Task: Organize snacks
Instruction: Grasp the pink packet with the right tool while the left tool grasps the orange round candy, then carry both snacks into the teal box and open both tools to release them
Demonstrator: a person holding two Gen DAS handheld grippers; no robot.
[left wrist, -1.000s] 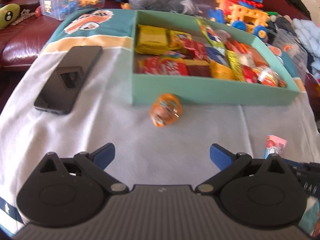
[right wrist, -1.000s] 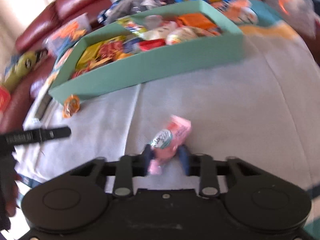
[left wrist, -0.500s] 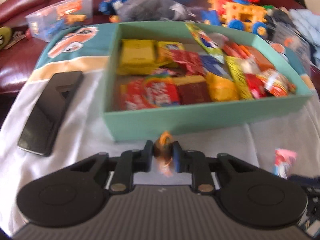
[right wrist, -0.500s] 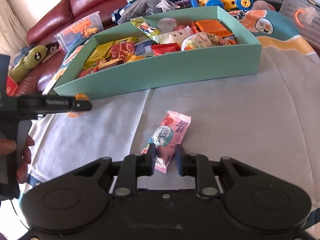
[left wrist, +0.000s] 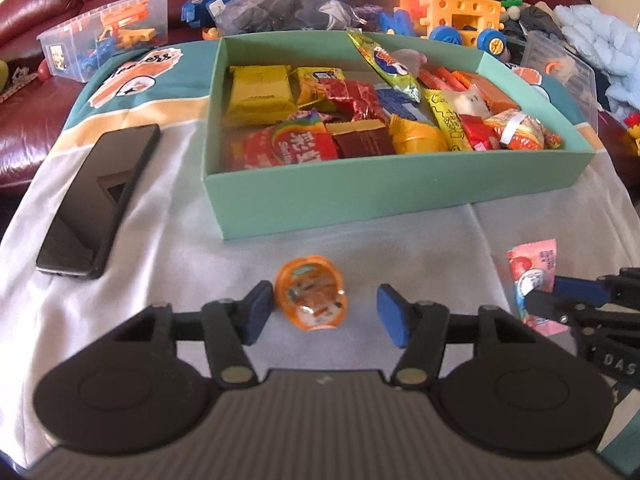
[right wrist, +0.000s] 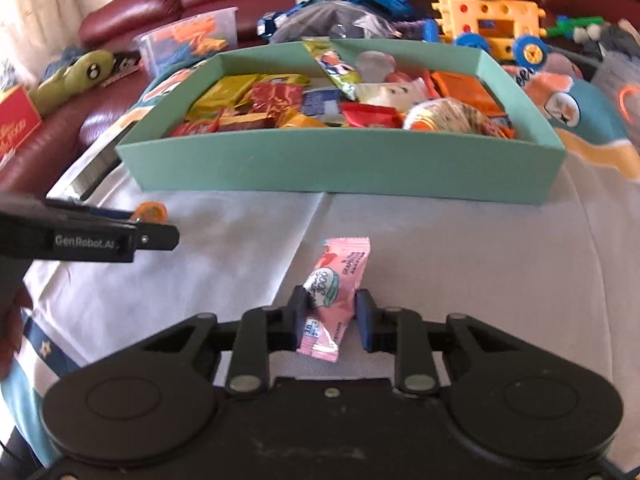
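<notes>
Snacks fill the teal box [left wrist: 360,196] at upper centre; two remain on the cloth. I judge pickup underway: my left gripper [left wrist: 320,312] is opening, the orange candy [left wrist: 312,296] lying free between its jaws (needs re-closing), while my right gripper [right wrist: 330,318] pinches the pink sachet [right wrist: 336,292], ready to lift over the near wall. A phone [left wrist: 96,200] lies left, clear of both paths.

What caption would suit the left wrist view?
Left gripper opening around an orange candy lying on the cloth before the green snack box.
</notes>
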